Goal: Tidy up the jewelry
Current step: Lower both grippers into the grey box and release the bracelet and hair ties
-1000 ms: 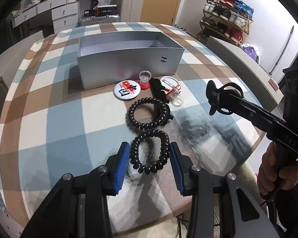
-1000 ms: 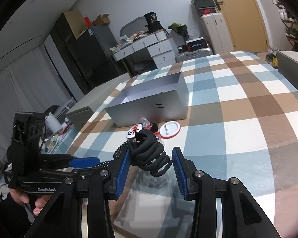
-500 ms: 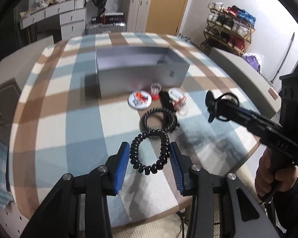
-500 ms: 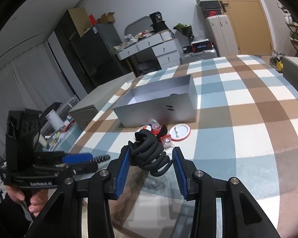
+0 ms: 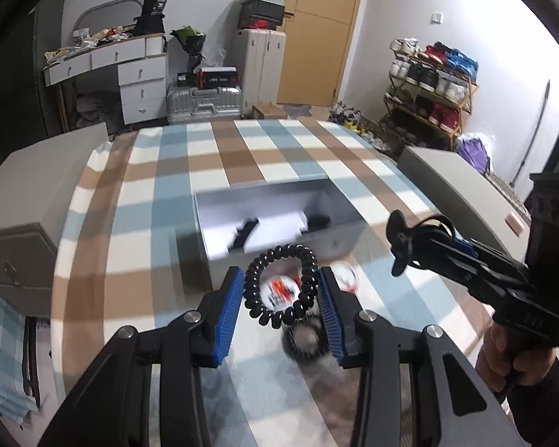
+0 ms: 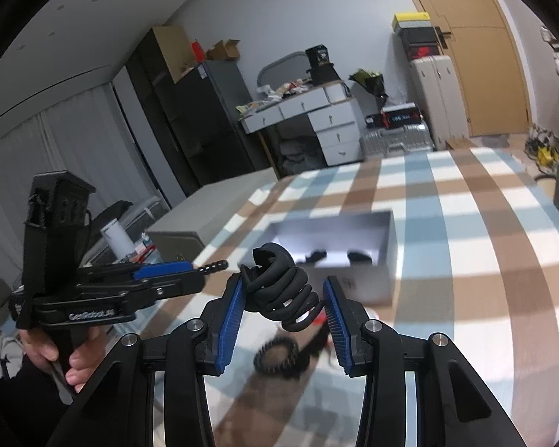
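Jewelry pieces pinched in both my grippers above the checked table [image 5: 138, 186].

My left gripper [image 5: 282, 300] pinches a black beaded bracelet [image 5: 279, 290] between its blue pads, clear of the cloth; through and under the ring I see only blur, a round white-and-red badge [image 5: 281, 292] and a dark coil [image 6: 277, 352] on the table that I cannot make out well. Beyond sits the grey box [image 5: 279, 223], open, with a couple of dark items inside too smeared to name. My right gripper [image 6: 281, 305] pinches a bundled black spiral cord [image 6: 283, 290], its lower loop hanging free. In the left wrist view that gripper is side-on, so its pads are hidden, and my right hand [image 5: 503, 357] is cut off at the frame edge.
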Tool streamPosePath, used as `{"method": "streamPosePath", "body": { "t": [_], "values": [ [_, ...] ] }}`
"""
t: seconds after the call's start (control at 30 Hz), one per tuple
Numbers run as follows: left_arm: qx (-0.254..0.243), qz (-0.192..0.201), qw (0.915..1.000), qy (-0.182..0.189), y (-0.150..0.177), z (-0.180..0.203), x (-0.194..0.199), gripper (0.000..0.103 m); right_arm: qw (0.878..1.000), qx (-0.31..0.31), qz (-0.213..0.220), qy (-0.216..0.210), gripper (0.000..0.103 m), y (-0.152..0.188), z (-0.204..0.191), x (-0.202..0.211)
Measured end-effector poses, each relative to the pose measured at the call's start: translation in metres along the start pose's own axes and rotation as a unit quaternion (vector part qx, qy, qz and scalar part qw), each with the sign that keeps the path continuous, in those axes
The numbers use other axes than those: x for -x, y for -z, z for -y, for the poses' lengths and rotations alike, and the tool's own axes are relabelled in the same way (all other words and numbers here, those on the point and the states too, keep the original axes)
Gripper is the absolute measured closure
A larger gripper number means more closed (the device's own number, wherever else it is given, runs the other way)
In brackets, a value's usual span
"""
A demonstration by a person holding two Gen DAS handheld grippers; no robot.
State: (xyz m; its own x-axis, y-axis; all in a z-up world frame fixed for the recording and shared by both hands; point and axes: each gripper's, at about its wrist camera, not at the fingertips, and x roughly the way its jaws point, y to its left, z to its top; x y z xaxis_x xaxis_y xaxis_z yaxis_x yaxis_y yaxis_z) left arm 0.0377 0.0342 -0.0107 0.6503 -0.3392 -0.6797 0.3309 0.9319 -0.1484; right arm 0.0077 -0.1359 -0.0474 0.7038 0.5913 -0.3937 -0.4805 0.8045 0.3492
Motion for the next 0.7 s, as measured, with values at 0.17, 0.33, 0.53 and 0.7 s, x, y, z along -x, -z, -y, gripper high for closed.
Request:
{"method": "streamPosePath", "body": {
  "t": [0.17,0.33,0.53,0.7],
  "values": [
    [0.007,0.009,0.9999,-0.002,-0.016,-0.008,-0.011,0.068,1.000,0.005,0.011,-0.001,0.062,-0.025,0.005,-0.015],
    [0.012,0.006,0.9999,0.003,-0.029,-0.014,-0.032,0.068,1.000,0.009,0.011,0.002,0.062,-0.045,0.013,-0.039],
    [0.020,-0.010,0.9997,0.013,-0.036,-0.020,-0.054,0.068,1.000,0.003,-0.007,0.001,0.062,-0.054,0.025,-0.073],
    [0.024,-0.027,0.9992,0.018,-0.033,-0.022,-0.067,0.068,0.999,-0.013,-0.031,0.006,0.062,-0.050,0.039,-0.097]
  ]
}}
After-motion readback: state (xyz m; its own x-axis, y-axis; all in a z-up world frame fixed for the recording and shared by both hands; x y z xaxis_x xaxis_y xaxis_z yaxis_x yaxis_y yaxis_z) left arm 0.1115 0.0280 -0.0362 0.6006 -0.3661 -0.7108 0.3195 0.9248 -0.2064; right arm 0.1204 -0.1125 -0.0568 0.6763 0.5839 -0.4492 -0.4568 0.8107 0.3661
